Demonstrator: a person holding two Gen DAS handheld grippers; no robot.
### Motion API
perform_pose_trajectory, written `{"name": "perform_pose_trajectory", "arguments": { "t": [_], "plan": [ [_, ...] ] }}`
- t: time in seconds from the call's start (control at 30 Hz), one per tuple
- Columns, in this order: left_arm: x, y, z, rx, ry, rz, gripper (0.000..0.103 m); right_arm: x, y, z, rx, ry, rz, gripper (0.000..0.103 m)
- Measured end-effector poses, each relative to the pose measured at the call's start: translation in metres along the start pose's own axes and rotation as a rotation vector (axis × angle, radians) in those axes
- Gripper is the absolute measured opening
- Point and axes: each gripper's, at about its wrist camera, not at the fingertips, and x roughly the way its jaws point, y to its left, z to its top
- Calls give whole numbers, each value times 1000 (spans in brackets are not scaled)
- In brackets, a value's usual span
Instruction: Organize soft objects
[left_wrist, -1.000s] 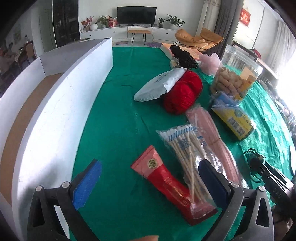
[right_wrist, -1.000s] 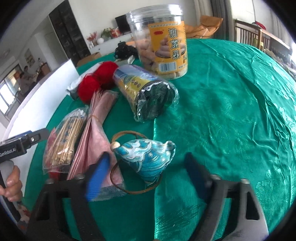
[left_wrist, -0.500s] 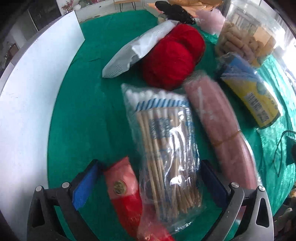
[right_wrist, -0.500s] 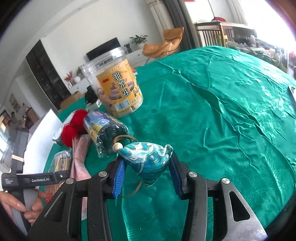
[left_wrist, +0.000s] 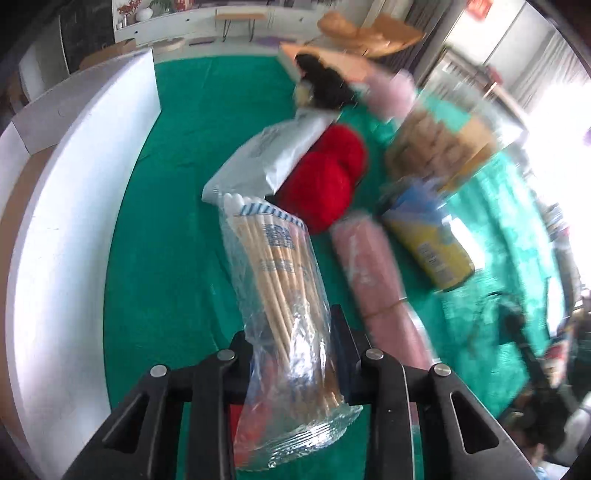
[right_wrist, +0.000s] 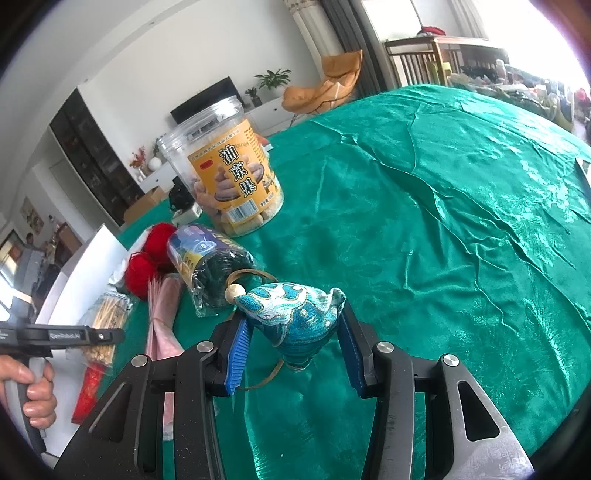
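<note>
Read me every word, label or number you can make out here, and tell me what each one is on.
"油京果": yellow label of the clear snack jar.
Small print and barcode on that label: too small to read.
Blue print on the cotton swab bag: blurred.
Wrapped roll, print: unreadable.
White lettering on the left gripper: too blurred.

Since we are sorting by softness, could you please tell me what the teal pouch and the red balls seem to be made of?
The teal pouch looks like embroidered satin fabric: glossy, with raised stitched swirls. The red balls look like matte, fuzzy yarn, though the left wrist view is blurred; in the right wrist view a loose strand trails off one.
</note>
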Motion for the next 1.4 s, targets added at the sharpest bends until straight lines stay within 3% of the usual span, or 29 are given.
{"name": "perform_pose_trajectory", "arguments": {
  "t": [0.1,0.13,0.27,0.37,0.43,0.53,0.7,0.77,0.83,0.87,0.9,0.93,1.0,1.2,1.27,1.3,1.33,1.4],
  "plan": [
    [-37,9,6,-53,-49,-197,31,2,-6,0,37,17,12,47],
    [-43,12,10,-56,-64,-232,31,1,-8,1,49,17,14,47],
    [-85,17,19,-26,-147,-272,31,-6,-4,4,43,-3,7,47],
    [-115,35,15,-35,-194,-275,31,-13,20,10,-23,23,36,47],
    [-137,54,9,-42,-228,-224,31,-17,49,16,-70,49,101,47],
    [-168,93,-5,-54,-279,-91,31,-26,115,28,-169,75,242,47],
    [-218,169,-31,-119,-335,153,31,-37,258,36,-299,185,573,47],
    [-225,197,-43,-171,-339,202,31,-31,310,28,-329,255,680,47],
    [-224,221,-53,-226,-335,269,34,-14,351,16,-341,367,754,51],
    [-221,231,-57,-256,-325,310,38,-5,365,10,-350,430,766,67],
    [-215,237,-63,-278,-319,330,52,2,372,8,-342,459,766,81],
    [-212,244,-67,-296,-321,322,67,4,372,7,-324,451,772,81],
    [-207,249,-77,-314,-343,264,79,3,361,12,-312,425,769,81],
    [-202,219,-71,-260,-355,170,80,-3,309,34,-317,285,580,81],
    [-200,205,-65,-240,-349,147,80,4,299,37,-353,271,421,81],
    [-200,199,-66,-229,-351,137,80,16,296,32,-405,280,321,82],
    [-198,191,-62,-214,-353,131,80,26,292,28,-449,312,281,82],
    [-202,179,-64,-169,-354,137,80,44,285,12,-535,387,282,82]
  ]
}}
